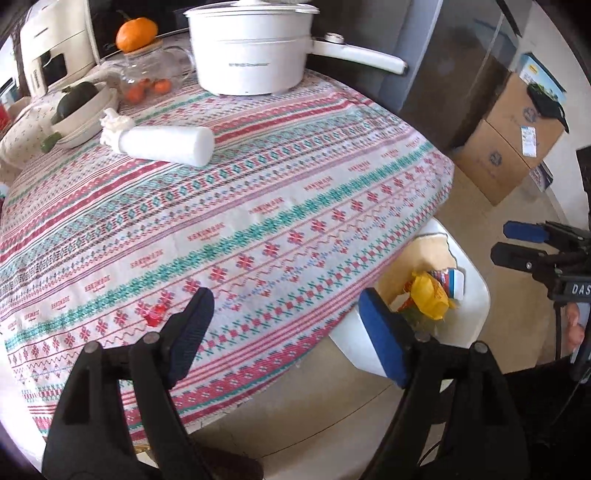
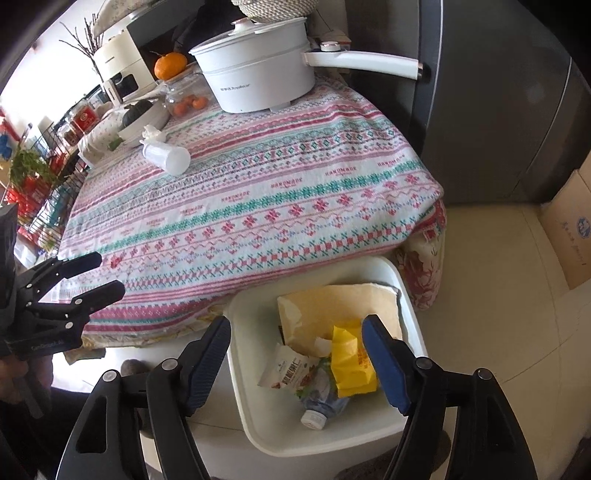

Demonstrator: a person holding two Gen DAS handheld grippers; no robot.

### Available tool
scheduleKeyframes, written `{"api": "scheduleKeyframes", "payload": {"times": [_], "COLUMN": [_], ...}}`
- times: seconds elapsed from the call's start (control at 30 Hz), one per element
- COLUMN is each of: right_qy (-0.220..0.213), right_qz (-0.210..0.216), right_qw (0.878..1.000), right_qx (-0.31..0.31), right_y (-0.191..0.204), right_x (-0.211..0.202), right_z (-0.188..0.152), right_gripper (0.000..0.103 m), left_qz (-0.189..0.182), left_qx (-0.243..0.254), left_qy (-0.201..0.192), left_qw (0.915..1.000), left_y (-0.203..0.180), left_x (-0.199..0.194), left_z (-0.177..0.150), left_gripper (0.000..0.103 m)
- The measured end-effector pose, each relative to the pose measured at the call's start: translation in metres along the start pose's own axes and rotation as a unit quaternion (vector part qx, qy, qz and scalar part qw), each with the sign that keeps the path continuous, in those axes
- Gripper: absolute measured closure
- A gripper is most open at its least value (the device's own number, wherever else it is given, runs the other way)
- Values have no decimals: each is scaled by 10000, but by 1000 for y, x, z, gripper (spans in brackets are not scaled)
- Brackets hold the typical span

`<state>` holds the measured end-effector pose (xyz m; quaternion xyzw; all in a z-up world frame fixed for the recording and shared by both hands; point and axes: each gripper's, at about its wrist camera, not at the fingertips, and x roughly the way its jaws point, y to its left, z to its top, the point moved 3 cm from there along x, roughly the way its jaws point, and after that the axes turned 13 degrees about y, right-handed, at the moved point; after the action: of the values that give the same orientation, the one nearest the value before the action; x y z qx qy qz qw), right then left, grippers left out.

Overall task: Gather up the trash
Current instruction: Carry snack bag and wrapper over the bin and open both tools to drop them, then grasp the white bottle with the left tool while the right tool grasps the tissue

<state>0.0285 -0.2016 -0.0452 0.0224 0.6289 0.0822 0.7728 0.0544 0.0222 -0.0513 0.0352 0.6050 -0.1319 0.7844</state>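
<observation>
Right wrist view looks down past the right tool (image 2: 295,354), its blue-padded fingers spread wide and holding nothing, into the white rectangular plastic bin (image 2: 410,314) that stands on the floor just beside the desk edge. Inside the bin lie one beige paper envelope (image 2: 332,306), one crumpled yellow wrapper (image 2: 349,363), one white printed snack packet (image 2: 286,369) and one clear plastic bottle with a white cap (image 2: 319,406), so four pieces of trash appear collected. The left tool (image 1: 284,325) hangs over the near part of the desk with its jaws also wide apart and empty. On the patterned red, green and white tablecloth (image 1: 258,206) the likeliest remaining trash is one white cylindrical foam-like roll (image 1: 166,144) lying on its side, with one crumpled white tissue (image 1: 112,127) touching its far end, well apart from both tools. Other things on the desk seem to belong there: one white lidded pot with a long handle (image 1: 251,48), one glass jar holding small oranges (image 1: 147,77) with one large orange (image 1: 136,34) on its lid, and one shallow bowl with a dark green vegetable (image 1: 79,109). The risks, as a judgement: the roll could trundle away when nudged because it lies on its round side; a reach across could knock the bowl just beside the tissue; the light tissue could slip from a loose pinch before reaching the bin.
</observation>
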Motion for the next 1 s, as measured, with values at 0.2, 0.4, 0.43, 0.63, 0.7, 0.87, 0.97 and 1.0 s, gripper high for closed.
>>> {"api": "scheduleKeyframes", "payload": {"times": [0.2, 0.4, 0.43, 0.63, 0.7, 0.87, 0.97, 1.0], "right_qy": [-124, -48, -35, 110, 134, 224, 264, 263], "right_qz": [147, 28, -3, -25, -47, -127, -120, -132], "right_qw": [9998, 9999, 9999, 9999, 9999, 9997, 9995, 9995], "right_qx": [-73, -145, -133, -57, -44, 45, 107, 120], "right_y": [26, 37, 38, 35, 33, 25, 21, 21], "right_x": [1, 19, 22, 37, 40, 47, 50, 50], "right_z": [32, 53, 55, 69, 72, 74, 75, 75], "right_gripper": [25, 24, 24, 24, 24, 24, 24, 24], "left_qz": [-127, 81, 107, 23, 14, -65, -216, -161], "left_qx": [-1252, -2195, -2307, -3036, -3159, -3590, -3684, -3588], "left_qy": [114, -31, -58, -79, -104, 224, 174, 197], "left_qw": [9920, 9756, 9729, 9528, 9487, 9330, 9293, 9331], "left_y": [65, 105, 109, 129, 132, 146, 150, 150], "left_x": [12, 31, 35, 69, 77, 105, 109, 108], "left_z": [40, 92, 101, 150, 161, 169, 164, 163], "left_gripper": [21, 21, 20, 20, 20, 20, 23, 29]}}
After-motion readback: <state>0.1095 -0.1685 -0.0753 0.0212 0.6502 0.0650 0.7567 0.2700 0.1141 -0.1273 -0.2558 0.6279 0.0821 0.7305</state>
